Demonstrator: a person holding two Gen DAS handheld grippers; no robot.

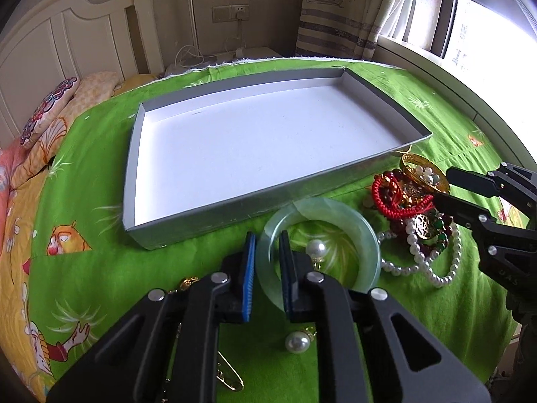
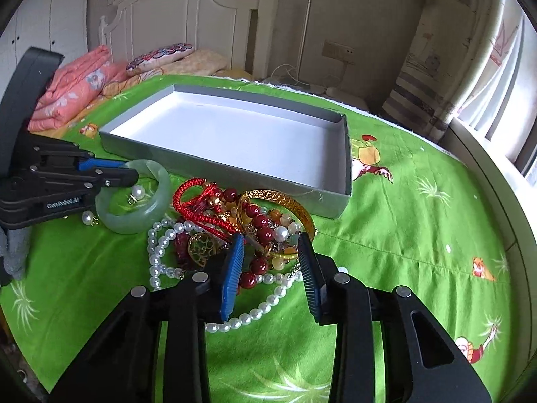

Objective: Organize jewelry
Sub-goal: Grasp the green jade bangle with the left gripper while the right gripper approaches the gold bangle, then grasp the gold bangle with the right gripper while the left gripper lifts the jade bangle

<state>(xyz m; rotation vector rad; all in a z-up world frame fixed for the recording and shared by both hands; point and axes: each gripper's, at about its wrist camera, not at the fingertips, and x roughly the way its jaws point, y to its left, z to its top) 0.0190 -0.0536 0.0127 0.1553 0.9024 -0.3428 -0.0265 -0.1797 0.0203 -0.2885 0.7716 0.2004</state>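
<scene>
A pale green jade bangle lies on the green bedsheet in front of an empty grey box with a white floor. My left gripper is shut on the bangle's left rim, one pad inside the ring and one outside; it shows too in the right wrist view, on the bangle. My right gripper is open over a heap of jewelry: gold bangle, red cord bracelet, dark red beads, pearl necklace. The box lies behind the heap.
Loose pearl earrings and a gold safety pin lie on the sheet near my left gripper. Pillows and a folded pink quilt sit at the headboard. A window and curtain stand at the right.
</scene>
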